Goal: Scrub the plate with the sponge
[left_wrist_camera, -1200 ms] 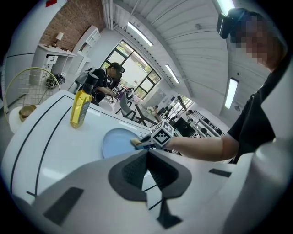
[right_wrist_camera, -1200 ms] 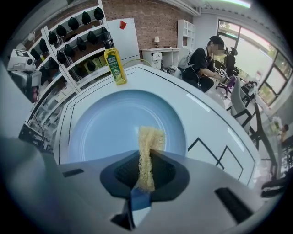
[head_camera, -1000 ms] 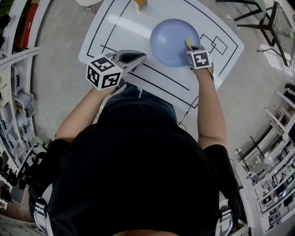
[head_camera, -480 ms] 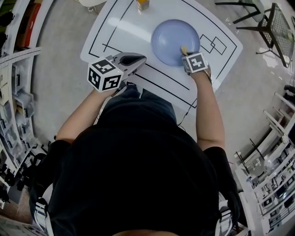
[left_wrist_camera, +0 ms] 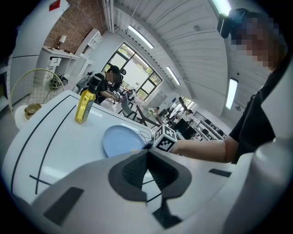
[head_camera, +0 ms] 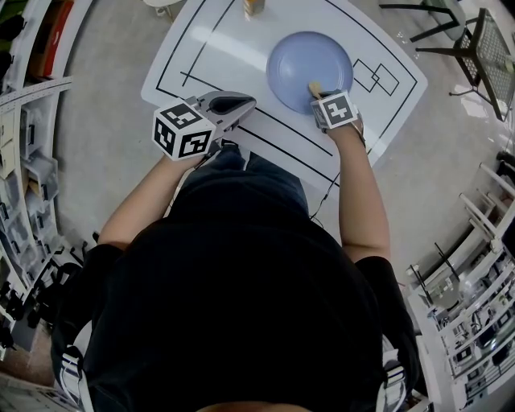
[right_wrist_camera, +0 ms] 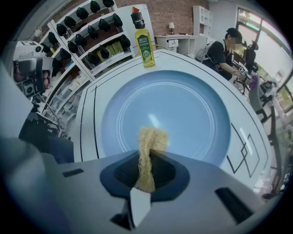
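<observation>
A pale blue plate (head_camera: 306, 56) (right_wrist_camera: 183, 109) (left_wrist_camera: 120, 140) lies on the white table. My right gripper (head_camera: 318, 90) (right_wrist_camera: 147, 157) is shut on a yellow fibrous sponge (right_wrist_camera: 149, 146) (head_camera: 315, 87), whose tip rests over the plate's near edge. My left gripper (head_camera: 237, 103) (left_wrist_camera: 147, 153) hangs over the table's near left part, well left of the plate, shut with nothing between its jaws.
A yellow dish soap bottle (right_wrist_camera: 144, 42) (left_wrist_camera: 84, 106) (head_camera: 254, 6) stands at the table's far side beyond the plate. Black lines mark the white table (head_camera: 217, 48). Shelving with gear lines the left (head_camera: 24, 161), and a black chair (head_camera: 483, 40) stands at the far right.
My right gripper has slid with the sponge from the plate's right rim leftward and nearer, to its near edge. The left gripper has stayed in place.
</observation>
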Tool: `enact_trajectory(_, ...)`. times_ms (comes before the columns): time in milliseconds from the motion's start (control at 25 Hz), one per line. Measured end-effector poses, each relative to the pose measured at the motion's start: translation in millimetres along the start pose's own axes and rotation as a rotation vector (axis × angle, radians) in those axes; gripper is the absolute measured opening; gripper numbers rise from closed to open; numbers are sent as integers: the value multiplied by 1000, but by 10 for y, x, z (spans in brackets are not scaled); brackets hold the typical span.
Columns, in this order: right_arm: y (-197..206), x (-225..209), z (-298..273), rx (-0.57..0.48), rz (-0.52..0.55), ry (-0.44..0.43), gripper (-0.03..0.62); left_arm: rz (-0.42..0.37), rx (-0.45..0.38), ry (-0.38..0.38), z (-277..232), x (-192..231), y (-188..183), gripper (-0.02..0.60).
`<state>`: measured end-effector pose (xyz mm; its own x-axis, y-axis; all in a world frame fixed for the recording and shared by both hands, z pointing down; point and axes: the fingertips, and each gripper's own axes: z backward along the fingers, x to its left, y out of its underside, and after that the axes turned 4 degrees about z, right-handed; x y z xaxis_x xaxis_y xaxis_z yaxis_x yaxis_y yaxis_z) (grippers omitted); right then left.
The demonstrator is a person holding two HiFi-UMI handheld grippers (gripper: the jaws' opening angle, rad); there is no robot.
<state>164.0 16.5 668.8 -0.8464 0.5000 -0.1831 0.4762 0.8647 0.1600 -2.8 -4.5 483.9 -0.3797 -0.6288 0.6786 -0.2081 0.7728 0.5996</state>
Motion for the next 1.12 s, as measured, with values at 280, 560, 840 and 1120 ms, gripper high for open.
enact_trajectory(280,-136,216,-11,-24,35,-46,40,8,-10,-7,35,36,2,8)
enact_trajectory(560,-197,414,-107,-37,48,-82,41,18,-10,-14,57,65,48,8)
enact_trajectory(840,-317,575,-152,-40,103,-105,41,27,-10,-24,68,77,72,8)
enact_trajectory(1120,-492,683,-210,-55,140,-130,41,34,-12,-28,60,113,91,8)
